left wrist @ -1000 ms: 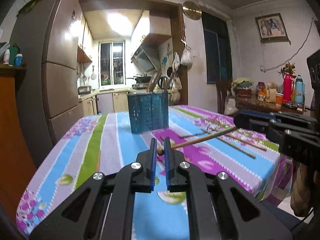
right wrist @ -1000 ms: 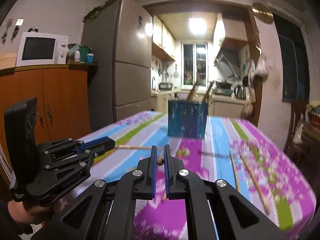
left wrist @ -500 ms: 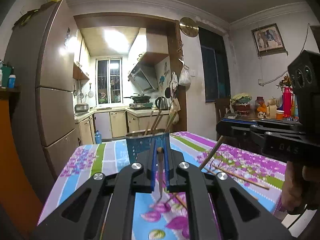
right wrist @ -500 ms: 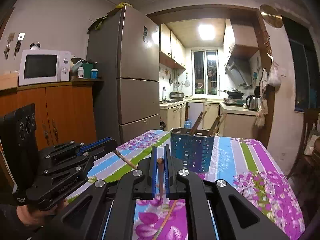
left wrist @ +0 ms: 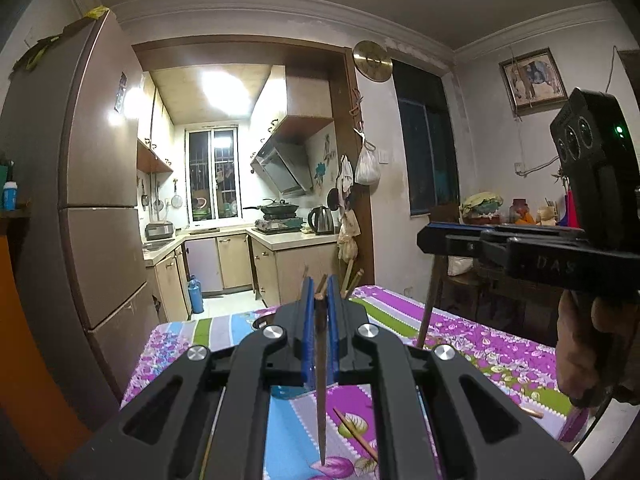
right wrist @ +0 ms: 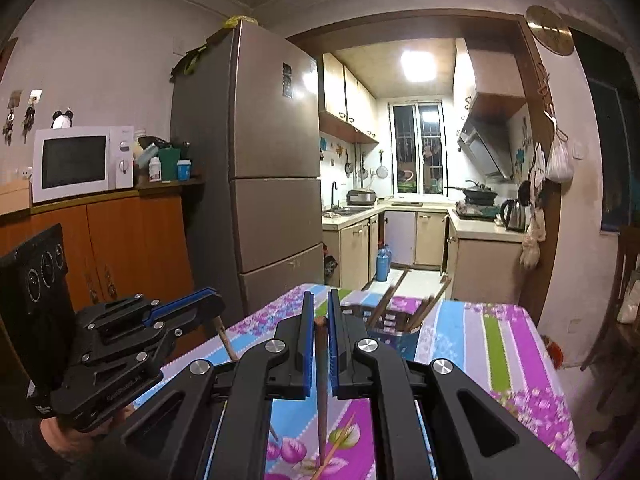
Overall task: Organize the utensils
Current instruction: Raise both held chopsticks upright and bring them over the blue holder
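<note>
My left gripper (left wrist: 319, 286) is shut on a dark wooden chopstick (left wrist: 320, 380) that hangs point down above the table. My right gripper (right wrist: 319, 308) is shut on a second chopstick (right wrist: 321, 384), also hanging point down. Each gripper shows in the other's view: the right one (left wrist: 430, 238) with its chopstick (left wrist: 427, 308), the left one (right wrist: 208, 304) with its chopstick (right wrist: 225, 340). The blue utensil holder (right wrist: 394, 330) with several chopsticks stands just beyond my right gripper. In the left wrist view my own gripper hides it except for stick tips (left wrist: 352, 282).
The table has a floral striped cloth (right wrist: 500, 364). A loose chopstick (left wrist: 354, 434) lies on it below my left gripper, and another end (left wrist: 532, 413) lies near the right edge. A fridge (right wrist: 272, 196) and orange cabinet (right wrist: 112, 248) stand to the left.
Both grippers have risen and tilted up, lifting the chopsticks from lying level to hanging point down. The utensil holder has dropped low in both views.
</note>
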`<state>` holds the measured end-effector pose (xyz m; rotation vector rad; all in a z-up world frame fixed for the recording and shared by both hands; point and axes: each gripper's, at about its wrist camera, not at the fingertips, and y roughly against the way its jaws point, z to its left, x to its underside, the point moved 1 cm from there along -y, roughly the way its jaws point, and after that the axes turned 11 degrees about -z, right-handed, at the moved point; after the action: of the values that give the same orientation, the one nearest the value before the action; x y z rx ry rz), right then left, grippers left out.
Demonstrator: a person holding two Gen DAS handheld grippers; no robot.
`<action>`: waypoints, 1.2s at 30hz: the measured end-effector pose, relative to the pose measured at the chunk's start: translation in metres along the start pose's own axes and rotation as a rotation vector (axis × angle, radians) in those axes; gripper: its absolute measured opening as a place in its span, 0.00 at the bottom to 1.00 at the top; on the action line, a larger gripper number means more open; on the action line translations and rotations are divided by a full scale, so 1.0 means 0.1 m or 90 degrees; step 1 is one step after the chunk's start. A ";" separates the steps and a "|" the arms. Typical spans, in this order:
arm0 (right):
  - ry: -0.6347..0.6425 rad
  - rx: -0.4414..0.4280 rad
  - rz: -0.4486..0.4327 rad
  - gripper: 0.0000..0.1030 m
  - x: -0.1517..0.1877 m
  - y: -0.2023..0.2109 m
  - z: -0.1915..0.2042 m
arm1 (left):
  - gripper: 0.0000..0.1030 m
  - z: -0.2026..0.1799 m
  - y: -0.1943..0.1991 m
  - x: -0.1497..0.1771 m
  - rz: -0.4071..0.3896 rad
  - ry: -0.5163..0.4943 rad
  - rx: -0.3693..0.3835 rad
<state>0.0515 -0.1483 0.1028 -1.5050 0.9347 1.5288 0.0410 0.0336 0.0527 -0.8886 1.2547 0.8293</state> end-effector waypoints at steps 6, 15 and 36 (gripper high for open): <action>0.003 0.011 -0.001 0.07 -0.30 -0.12 -0.19 | 0.05 0.05 -0.14 -0.19 0.007 -0.003 0.003; 0.017 0.032 -0.004 0.07 -0.67 -0.30 -0.38 | 0.05 0.15 -0.33 -0.58 -0.015 -0.013 -0.002; 0.010 0.077 -0.034 0.07 -1.61 -1.32 -1.15 | 0.05 0.48 -1.32 -1.19 -0.045 -0.016 -0.030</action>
<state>0.2190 -0.2012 0.2631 -1.4459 0.9707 1.4002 0.1644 0.0154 0.1885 -0.9524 1.1792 0.8150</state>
